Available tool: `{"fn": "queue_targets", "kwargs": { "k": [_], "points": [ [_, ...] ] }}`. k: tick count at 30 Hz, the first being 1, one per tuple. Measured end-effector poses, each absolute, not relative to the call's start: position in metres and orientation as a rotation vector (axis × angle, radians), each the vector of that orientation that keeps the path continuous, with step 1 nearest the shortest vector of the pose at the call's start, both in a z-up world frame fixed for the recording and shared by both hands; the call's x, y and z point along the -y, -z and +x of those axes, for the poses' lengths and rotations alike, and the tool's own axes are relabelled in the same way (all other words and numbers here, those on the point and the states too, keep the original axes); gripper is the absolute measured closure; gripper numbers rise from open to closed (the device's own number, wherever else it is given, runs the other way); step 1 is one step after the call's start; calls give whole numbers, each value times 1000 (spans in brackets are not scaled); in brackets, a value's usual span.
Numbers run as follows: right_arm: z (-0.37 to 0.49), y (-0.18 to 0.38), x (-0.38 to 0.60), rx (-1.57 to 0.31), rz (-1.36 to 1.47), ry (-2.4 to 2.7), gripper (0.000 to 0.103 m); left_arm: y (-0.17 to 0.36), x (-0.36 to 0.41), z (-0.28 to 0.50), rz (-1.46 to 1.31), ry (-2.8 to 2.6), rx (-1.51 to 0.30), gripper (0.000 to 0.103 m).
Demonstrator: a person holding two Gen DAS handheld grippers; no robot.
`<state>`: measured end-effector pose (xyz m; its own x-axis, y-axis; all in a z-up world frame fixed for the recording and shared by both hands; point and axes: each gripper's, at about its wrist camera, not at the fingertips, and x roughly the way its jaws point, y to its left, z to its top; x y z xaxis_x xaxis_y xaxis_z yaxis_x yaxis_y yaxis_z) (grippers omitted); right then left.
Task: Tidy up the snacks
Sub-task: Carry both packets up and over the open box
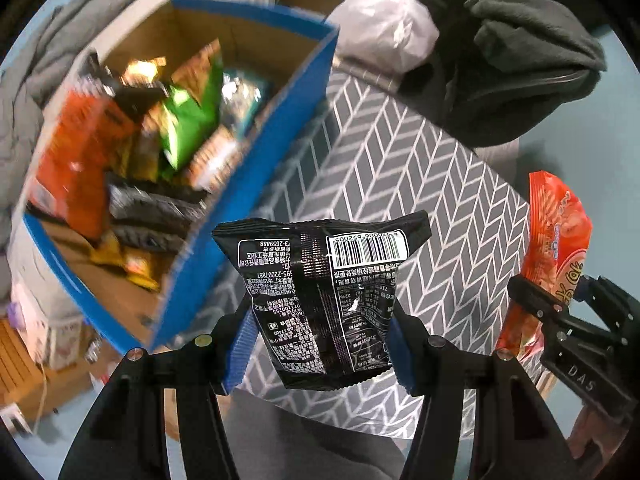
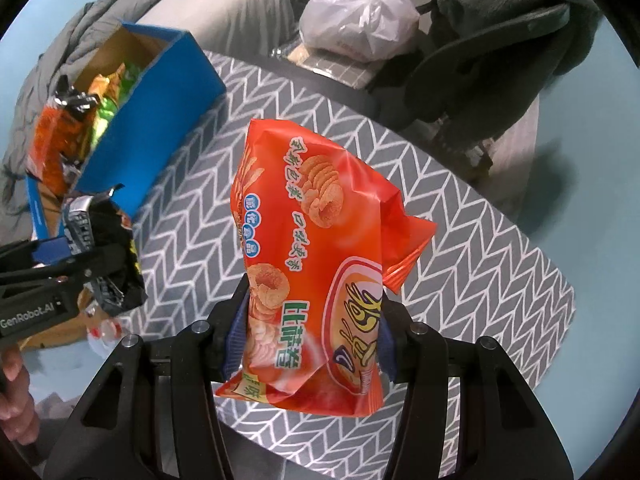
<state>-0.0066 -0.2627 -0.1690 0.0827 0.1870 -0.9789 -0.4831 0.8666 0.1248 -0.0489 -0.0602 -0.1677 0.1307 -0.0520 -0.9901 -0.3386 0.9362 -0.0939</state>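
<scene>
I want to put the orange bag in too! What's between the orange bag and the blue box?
In the right wrist view, only bare herringbone cloth lies between the orange bag and the blue box.

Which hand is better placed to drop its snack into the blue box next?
Left, probably. Its black packet hangs right beside the blue box, while the right's orange bag is farther across the patterned mat.

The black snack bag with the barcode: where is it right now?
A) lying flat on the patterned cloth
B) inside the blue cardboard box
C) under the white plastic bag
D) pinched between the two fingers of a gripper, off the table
D: the black snack bag hangs clamped in the left gripper, above the chevron cloth and outside the blue cardboard box.
</scene>
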Motion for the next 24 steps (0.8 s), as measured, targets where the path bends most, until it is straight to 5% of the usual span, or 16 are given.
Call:
{"fn": "queue_targets", "kwargs": {
  "k": [24],
  "points": [
    [2, 125, 156, -1326, -165, -541, 50, 127, -48, -50, -206, -209, -1310, 43]
  ]
}}
